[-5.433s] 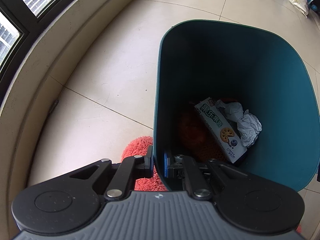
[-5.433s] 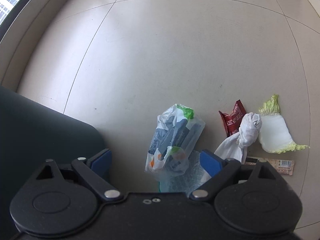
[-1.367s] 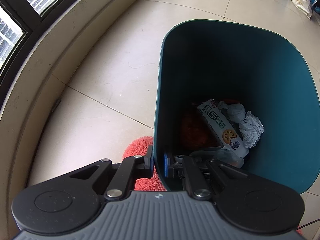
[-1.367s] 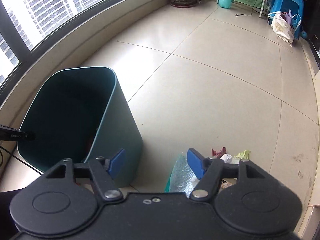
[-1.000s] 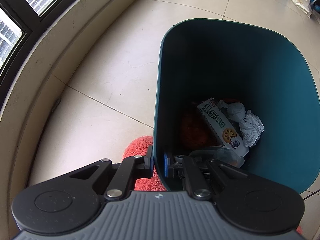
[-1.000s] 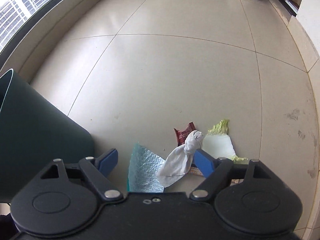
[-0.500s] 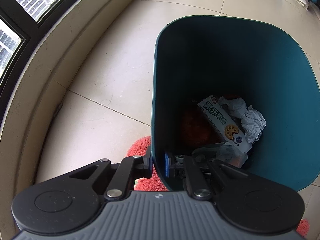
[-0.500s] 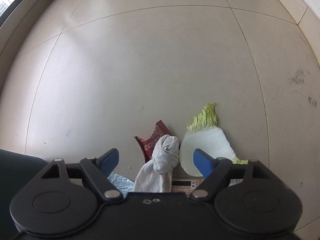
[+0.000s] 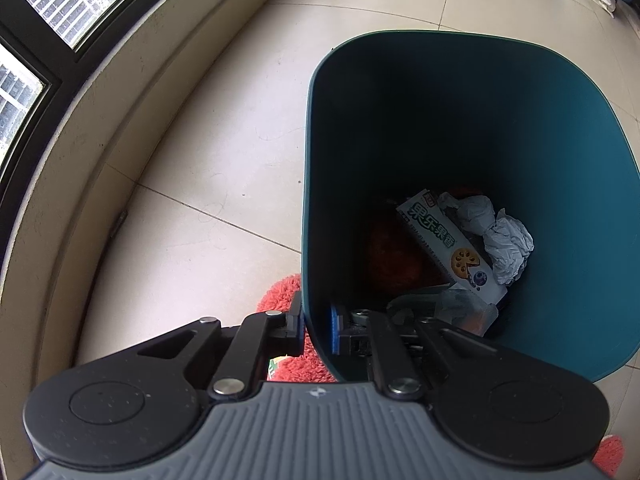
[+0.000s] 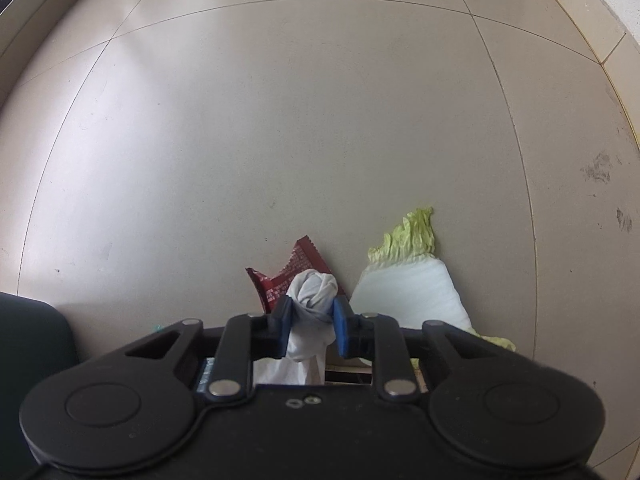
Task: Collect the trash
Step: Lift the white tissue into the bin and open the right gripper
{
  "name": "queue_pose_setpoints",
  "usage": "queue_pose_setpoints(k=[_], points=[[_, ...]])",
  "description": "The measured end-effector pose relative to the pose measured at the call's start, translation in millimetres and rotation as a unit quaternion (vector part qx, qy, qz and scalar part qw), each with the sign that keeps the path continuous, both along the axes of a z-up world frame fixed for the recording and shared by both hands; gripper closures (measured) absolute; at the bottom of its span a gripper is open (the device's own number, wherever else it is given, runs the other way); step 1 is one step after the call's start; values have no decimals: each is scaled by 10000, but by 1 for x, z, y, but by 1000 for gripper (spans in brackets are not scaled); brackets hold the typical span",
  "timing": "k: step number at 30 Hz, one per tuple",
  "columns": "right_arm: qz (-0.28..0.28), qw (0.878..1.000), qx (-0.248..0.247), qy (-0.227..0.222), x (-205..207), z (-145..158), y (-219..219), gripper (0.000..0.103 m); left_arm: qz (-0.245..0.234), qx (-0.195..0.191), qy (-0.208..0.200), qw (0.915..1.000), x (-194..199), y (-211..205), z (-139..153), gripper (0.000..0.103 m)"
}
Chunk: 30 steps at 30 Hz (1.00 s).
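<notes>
Left gripper [image 9: 315,326] is clamped tight on the teal bin [image 9: 592,216] wall. Right gripper [image 10: 309,322] fingers are closing on the knotted white rag [image 10: 312,292], cabbage leaf [image 10: 408,280] at its 3 o'clock.

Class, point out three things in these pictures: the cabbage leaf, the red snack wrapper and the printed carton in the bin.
cabbage leaf [image 10: 408,292], right wrist view, white stalk part.
red snack wrapper [image 10: 294,270], right wrist view, printed face.
printed carton [image 9: 444,242], left wrist view, top face.

Probably a home balcony: tiled floor [image 10: 280,120], curved window [image 9: 36,20].
</notes>
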State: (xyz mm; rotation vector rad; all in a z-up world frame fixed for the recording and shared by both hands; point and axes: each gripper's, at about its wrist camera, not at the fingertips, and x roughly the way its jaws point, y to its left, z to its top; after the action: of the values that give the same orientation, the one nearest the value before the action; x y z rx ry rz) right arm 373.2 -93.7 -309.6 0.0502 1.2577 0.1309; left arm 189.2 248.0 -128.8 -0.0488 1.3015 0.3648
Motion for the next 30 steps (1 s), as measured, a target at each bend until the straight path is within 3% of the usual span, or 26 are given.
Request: queue_pose_setpoints(k=[7,16,24,30], points=[[150,9995,223,-159,-23,44,-8,88,31,-36,-23,10000,0,1,0,92],[983,9916,534,-653,-76,155,4,88,59,-47,-57,10000,-1,2,1,92],[1759,9724,819,-1294,-120,262,39,88,94,-65,-53,9999,-1,3,1,92],[2170,9599,941,-1504,-137,301,70,88,63,-92,-87,9999,-2,5,2,93]])
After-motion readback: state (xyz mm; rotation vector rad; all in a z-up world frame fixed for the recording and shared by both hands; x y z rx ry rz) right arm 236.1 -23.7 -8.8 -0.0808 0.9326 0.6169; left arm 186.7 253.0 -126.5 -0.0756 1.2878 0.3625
